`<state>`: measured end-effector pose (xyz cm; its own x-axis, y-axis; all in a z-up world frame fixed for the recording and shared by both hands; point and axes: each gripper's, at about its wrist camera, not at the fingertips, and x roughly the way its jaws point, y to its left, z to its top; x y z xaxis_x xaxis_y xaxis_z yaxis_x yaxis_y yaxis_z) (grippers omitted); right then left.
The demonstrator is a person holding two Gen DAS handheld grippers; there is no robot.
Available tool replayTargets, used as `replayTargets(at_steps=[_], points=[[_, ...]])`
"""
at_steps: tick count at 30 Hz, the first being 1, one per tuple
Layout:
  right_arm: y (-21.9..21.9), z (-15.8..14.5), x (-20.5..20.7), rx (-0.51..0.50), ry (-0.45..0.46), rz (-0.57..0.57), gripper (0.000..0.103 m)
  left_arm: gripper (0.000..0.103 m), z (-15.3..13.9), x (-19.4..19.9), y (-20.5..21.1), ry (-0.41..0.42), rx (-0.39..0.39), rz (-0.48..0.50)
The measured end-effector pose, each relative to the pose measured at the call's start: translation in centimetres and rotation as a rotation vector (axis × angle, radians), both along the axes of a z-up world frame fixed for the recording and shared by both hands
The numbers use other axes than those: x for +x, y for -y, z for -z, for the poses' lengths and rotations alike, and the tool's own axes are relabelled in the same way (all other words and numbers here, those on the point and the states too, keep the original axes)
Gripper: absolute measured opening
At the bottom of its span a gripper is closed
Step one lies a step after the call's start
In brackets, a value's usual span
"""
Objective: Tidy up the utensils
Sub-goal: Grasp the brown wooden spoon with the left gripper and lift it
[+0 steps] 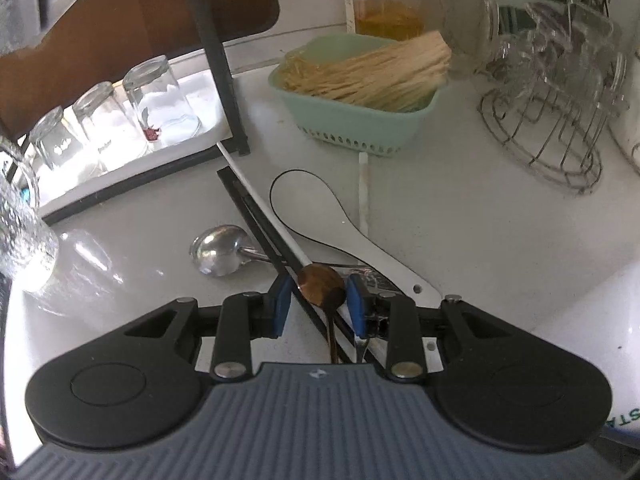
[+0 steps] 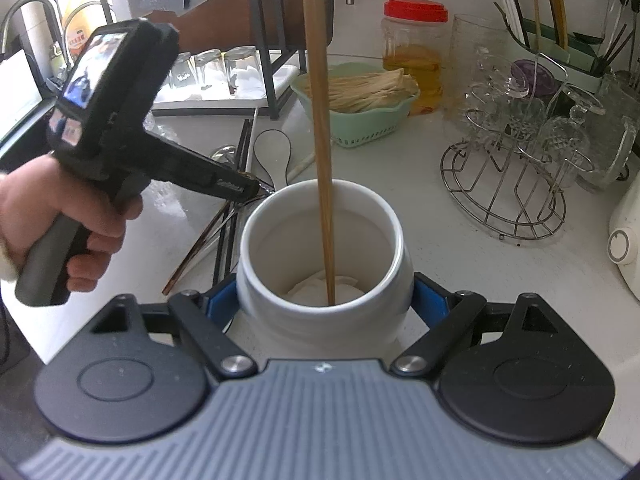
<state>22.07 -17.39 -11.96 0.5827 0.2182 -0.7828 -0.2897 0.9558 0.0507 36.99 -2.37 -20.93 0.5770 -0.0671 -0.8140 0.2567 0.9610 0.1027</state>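
White desk [image 1: 460, 216]; right tongs [image 2: 325, 304] clamped on white jar [image 2: 324, 280], wooden chopsticks [image 2: 320, 120] standing inside; left tongs [image 1: 316, 304] apart, straddling bronze spoon [image 1: 322, 286] atop utensil pile on desk; steel spoon [image 1: 218, 250] beside.

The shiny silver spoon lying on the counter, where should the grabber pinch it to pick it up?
Probably the thin handle neck just behind the bowl of the silver spoon, coming straight down from above. The spoon lies flat on the counter, and its round bowl is too wide and slippery for the fingers. The rest of the handle runs under the black chopsticks, so only that short neck is free.
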Motion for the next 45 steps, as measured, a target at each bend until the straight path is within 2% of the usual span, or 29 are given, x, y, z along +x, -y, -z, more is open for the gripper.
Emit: replayTargets(at_steps=[6, 13, 22, 32, 38, 42, 45], points=[[0.1, 0.0, 0.1, 0.002, 0.001, 0.000, 0.091, 0.034, 0.4, 0.3, 0.3, -0.026, 0.022, -0.001], [0.1, 0.1, 0.1, 0.002, 0.002, 0.000, 0.091, 0.030, -0.1, -0.1, -0.3, -0.030, -0.004, -0.031], [-0.2, 0.1, 0.3, -0.003, 0.018, 0.006, 0.091, 0.030, -2.3, -2.1, -1.5, -0.002, -0.045, -0.055], [-0.5, 0.1, 0.5, -0.008, 0.010, 0.032, 0.091, 0.030, -6.1, -5.1, -2.9, 0.061, -0.121, -0.072], [-0.6, 0.2, 0.3, -0.006, 0.023, 0.045, 0.091, 0.029, -7.6, -6.9, -2.8, 0.092, -0.153, -0.052], [-0.6, 0.3, 0.2, -0.007, 0.034, 0.041, 0.091, 0.022, -7.9, -7.9, -2.6, 0.098, -0.163, -0.034], [-0.5, 0.3, 0.2, -0.008, 0.040, 0.038, 0.091, 0.008, -7.8, -8.5, -2.5, 0.088, -0.178, -0.024]])
